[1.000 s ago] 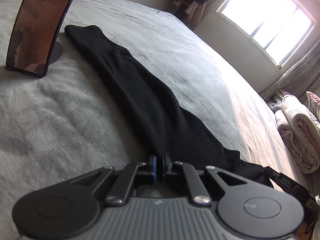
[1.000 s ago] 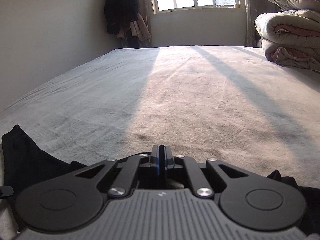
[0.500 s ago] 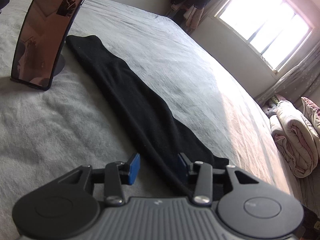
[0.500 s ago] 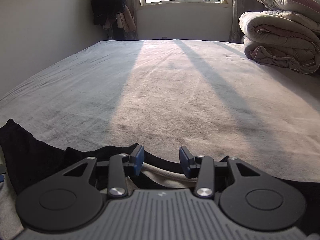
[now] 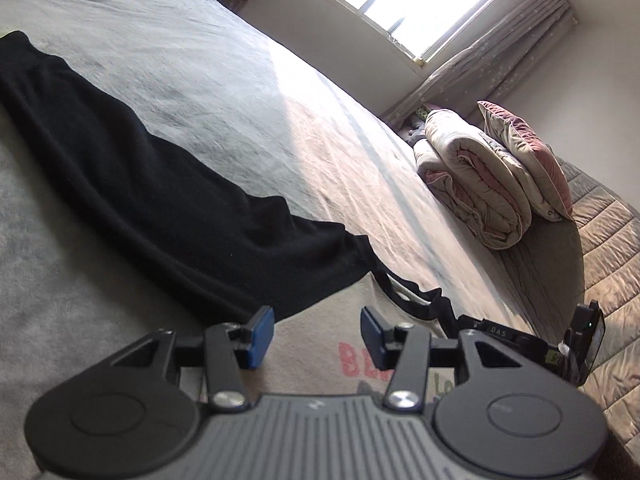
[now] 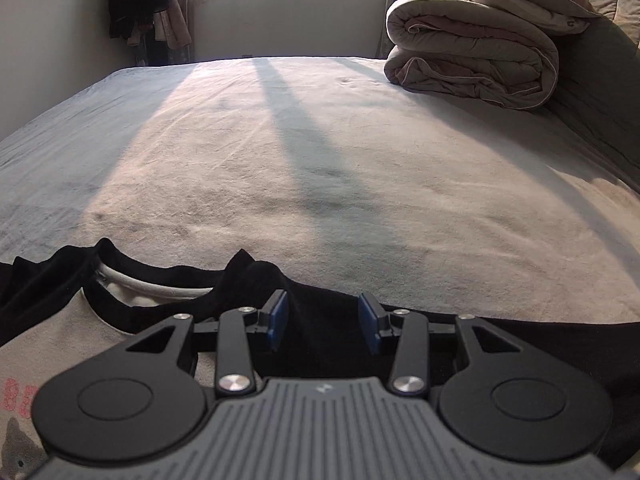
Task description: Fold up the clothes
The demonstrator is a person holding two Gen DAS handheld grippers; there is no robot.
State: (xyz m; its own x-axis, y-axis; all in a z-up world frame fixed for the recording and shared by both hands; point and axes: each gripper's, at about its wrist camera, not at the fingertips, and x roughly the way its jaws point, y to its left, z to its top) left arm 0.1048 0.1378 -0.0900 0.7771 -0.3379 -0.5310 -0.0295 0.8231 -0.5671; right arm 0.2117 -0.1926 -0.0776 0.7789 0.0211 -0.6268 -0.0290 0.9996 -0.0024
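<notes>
Left claw (image 5: 317,332): jaws apart, having just been opening; nothing is between the blue pads, only pale printed cloth beneath them.
Right claw (image 6: 323,322): jaws apart, also newly opened; the black shoulder cloth lies under the gap, unpinched.
Shirt body (image 5: 332,344): a pale front panel with pink lettering, spread flat on the bed right under both claws.
Neckline (image 6: 152,286): black collar with a light inner band, just left of the right claw and a little beyond it.
Left sleeve (image 5: 132,184): long and black, lying straight from just beyond the left claw's left pad away toward the far left.
Bed (image 6: 340,152): grey cover, sunlit stripes, bare past the shirt.
Rolled quilt (image 6: 472,64): far right, well apart from the shirt.
Stage, as I judge it: the garment is laid out and released, no fold yet visible.
Risk one: a closing claw may catch the fuzzy bed cover along with the sleeve and drag it up.
Risk two: gripping only the top layer at the shoulder would leave the back behind, skewing the fold.
Risk three: the long sleeve, lifted near one end, could sag and twist.
</notes>
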